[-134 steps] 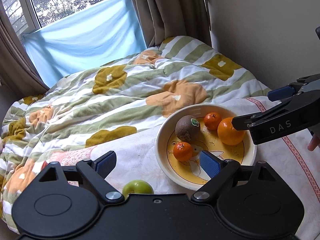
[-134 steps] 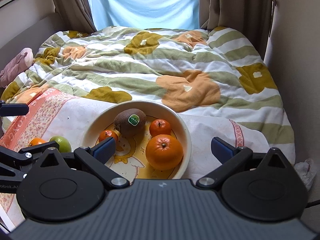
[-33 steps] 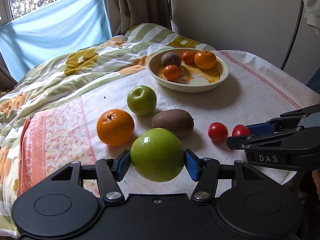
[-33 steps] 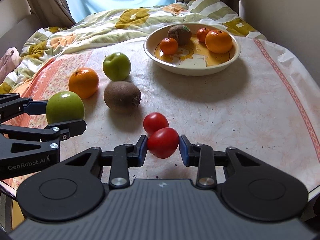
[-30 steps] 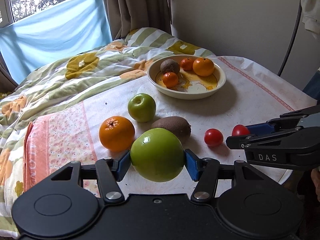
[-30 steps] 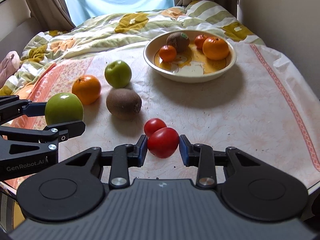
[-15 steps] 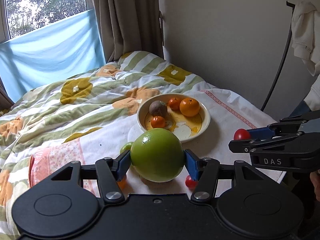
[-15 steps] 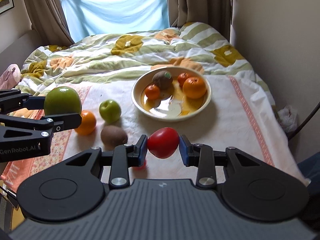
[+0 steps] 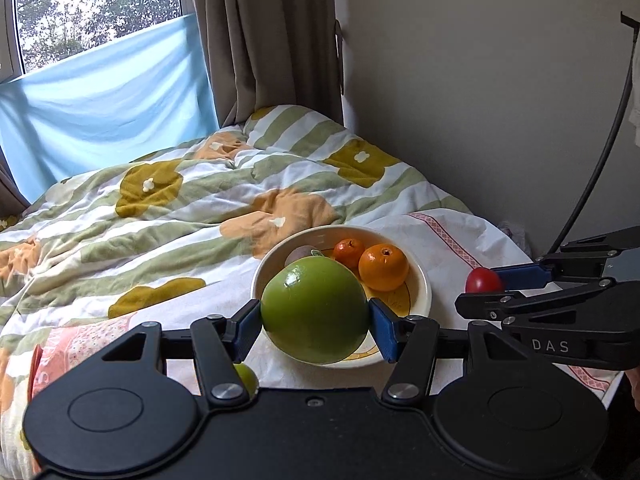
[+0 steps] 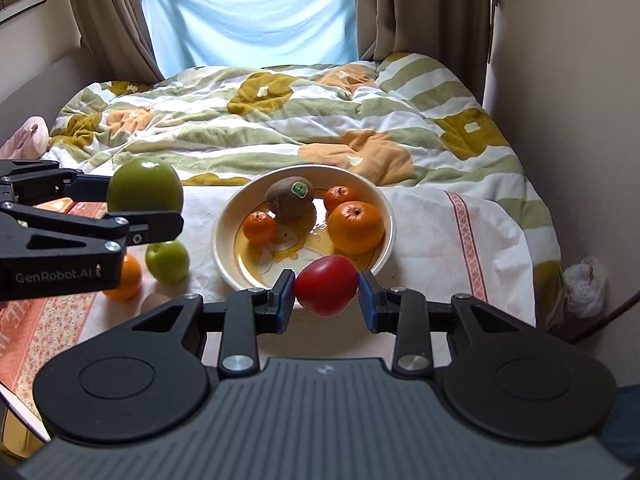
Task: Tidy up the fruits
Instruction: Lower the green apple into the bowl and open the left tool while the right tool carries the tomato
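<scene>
My left gripper (image 9: 315, 322) is shut on a large green apple (image 9: 315, 311) and holds it in the air just before the cream bowl (image 9: 421, 280); the apple also shows in the right wrist view (image 10: 145, 190). My right gripper (image 10: 327, 295) is shut on a red tomato (image 10: 326, 286), held above the bowl's near rim (image 10: 222, 254); the tomato also shows in the left wrist view (image 9: 482, 281). The bowl holds a kiwi (image 10: 290, 199), a large orange (image 10: 355, 227) and two small mandarins (image 10: 259, 226).
On the cloth-covered table (image 10: 436, 240) left of the bowl lie a small green apple (image 10: 167, 261), an orange (image 10: 127, 278) and a partly hidden kiwi (image 10: 154, 302). A striped flowered quilt (image 10: 280, 120) covers the bed behind. A wall stands at the right.
Both grippers have lifted their fruit off the table and carried it forward toward the bowl, which now sits closer under them. The second tomato has dropped out of sight.
</scene>
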Tool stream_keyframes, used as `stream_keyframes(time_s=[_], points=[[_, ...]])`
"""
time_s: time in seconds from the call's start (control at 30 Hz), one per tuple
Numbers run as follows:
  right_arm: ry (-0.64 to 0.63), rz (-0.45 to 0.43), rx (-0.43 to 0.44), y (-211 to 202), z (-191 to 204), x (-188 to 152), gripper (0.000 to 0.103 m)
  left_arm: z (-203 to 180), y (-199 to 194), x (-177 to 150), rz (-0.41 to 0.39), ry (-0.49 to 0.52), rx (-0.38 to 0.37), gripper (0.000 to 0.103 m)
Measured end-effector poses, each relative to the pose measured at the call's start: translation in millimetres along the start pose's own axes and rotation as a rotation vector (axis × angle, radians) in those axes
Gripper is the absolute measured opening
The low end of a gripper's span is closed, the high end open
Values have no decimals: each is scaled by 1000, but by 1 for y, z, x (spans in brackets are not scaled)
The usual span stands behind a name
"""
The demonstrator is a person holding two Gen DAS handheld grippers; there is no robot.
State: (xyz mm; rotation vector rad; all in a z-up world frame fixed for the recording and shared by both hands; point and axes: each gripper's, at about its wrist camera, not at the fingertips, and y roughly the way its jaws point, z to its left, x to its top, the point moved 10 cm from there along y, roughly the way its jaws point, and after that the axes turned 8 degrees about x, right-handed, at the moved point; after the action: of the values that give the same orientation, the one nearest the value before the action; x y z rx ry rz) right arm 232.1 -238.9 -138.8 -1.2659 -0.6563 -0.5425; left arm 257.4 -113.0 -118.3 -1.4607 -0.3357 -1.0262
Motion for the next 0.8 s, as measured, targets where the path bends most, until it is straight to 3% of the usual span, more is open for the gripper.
stream_keyframes(time_s=[0.37,0.8], points=[[-30,84,54,53,-47,13,49,-23,85,-18,143,-15,37,62],[-38,123,105,80,-58,13,49,-31,116,-32,222,0,75,63]])
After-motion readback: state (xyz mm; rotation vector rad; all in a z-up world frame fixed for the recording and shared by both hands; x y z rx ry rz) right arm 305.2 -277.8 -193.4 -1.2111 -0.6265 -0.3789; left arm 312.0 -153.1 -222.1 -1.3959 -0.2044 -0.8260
